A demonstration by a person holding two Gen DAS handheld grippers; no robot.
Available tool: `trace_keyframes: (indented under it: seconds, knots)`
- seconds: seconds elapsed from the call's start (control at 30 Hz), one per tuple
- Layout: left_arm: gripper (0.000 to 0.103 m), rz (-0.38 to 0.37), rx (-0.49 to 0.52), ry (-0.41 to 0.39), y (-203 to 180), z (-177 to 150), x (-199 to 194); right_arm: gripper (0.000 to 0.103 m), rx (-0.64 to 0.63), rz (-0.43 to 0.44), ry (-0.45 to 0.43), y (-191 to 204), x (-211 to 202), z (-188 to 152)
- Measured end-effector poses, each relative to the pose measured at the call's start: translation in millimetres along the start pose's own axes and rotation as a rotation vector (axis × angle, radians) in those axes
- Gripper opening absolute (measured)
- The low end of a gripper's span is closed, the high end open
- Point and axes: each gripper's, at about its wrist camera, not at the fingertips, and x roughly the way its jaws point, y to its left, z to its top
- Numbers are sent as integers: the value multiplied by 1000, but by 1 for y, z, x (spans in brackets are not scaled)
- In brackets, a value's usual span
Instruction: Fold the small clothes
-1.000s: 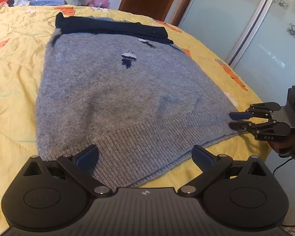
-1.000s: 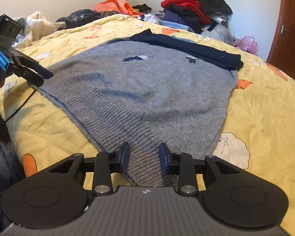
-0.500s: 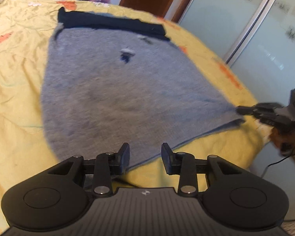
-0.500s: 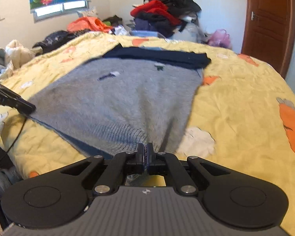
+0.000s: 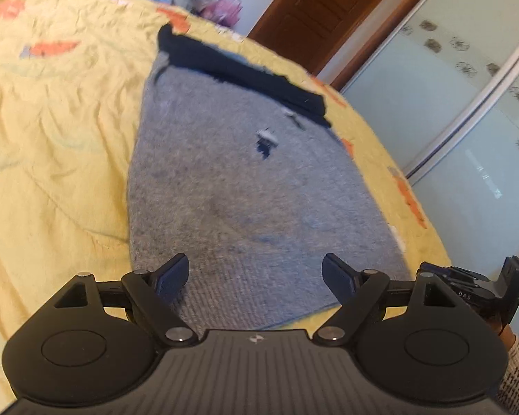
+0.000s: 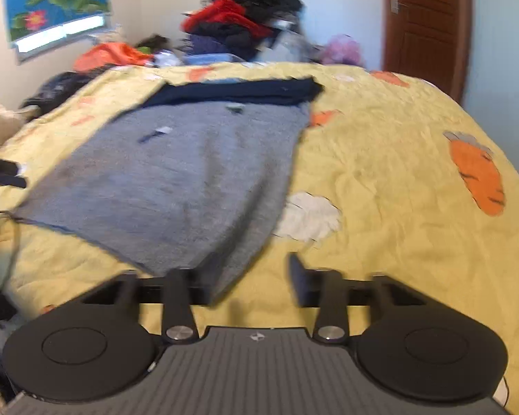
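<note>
A grey knit sweater (image 5: 245, 180) lies flat on the yellow bedspread (image 5: 52, 138), with a dark navy folded band (image 5: 238, 72) across its far end. My left gripper (image 5: 256, 275) is open, its fingers over the ribbed hem. The right gripper shows at the hem's right corner in the left wrist view (image 5: 467, 287). In the right wrist view the sweater (image 6: 176, 180) spreads ahead, and my right gripper (image 6: 256, 276) is open, with the sweater's near corner lying by its left finger. The left gripper shows at the far left edge (image 6: 3, 173).
A pile of clothes (image 6: 238, 27) sits beyond the bed's far end. A brown door (image 6: 429, 27) and frosted sliding wardrobe doors (image 5: 467, 121) stand to the right. The bedspread (image 6: 398, 173) has orange carrot prints. A cable (image 6: 7, 242) hangs at the bed's near left edge.
Both grippers opened: the left from nearly shut, the right from fully shut on the hem corner, which it let go. Both views tilted and shifted along the hem.
</note>
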Motion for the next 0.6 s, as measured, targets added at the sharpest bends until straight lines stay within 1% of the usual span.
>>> trace_keyframes:
  seconds: [0.07,0.13,0.2,0.23,0.27,0.3,0.33,0.37,0.4,0.5,0.57,0.6]
  knots:
    - [84,-9,-12,20,1,-3,7,35,42,13,26,0,9,-1]
    - [84,-7,-3,35,0,-7,12,35,90,36,58,-1,18,-5]
    - [84,6,13,35,-1,-10,13,35,100,57,42,3,20,-9]
    - [84,7,12,35,-2,-10,13,35,119,83,37,4,20,-9]
    - [84,7,5,37,-2,-9,13,31,131,113,42,6,21,-10]
    - [85,5,-2,39,-1,-8,13,25,89,98,42,14,22,-12]
    - [87,2,-7,43,-1,-8,13,10,26,59,32,24,22,-14]
    - [88,-2,-9,48,0,-7,14,9,20,53,25,26,22,-14]
    - [88,-3,-7,52,0,-6,14,9,55,57,12,24,20,-12]
    - [88,6,17,75,-3,-5,15,8,130,60,-69,12,1,-4]
    - [88,10,38,87,-3,-5,16,8,160,78,-111,4,-13,5]
    - [88,10,48,86,-3,-6,16,8,149,53,-124,3,-19,8]
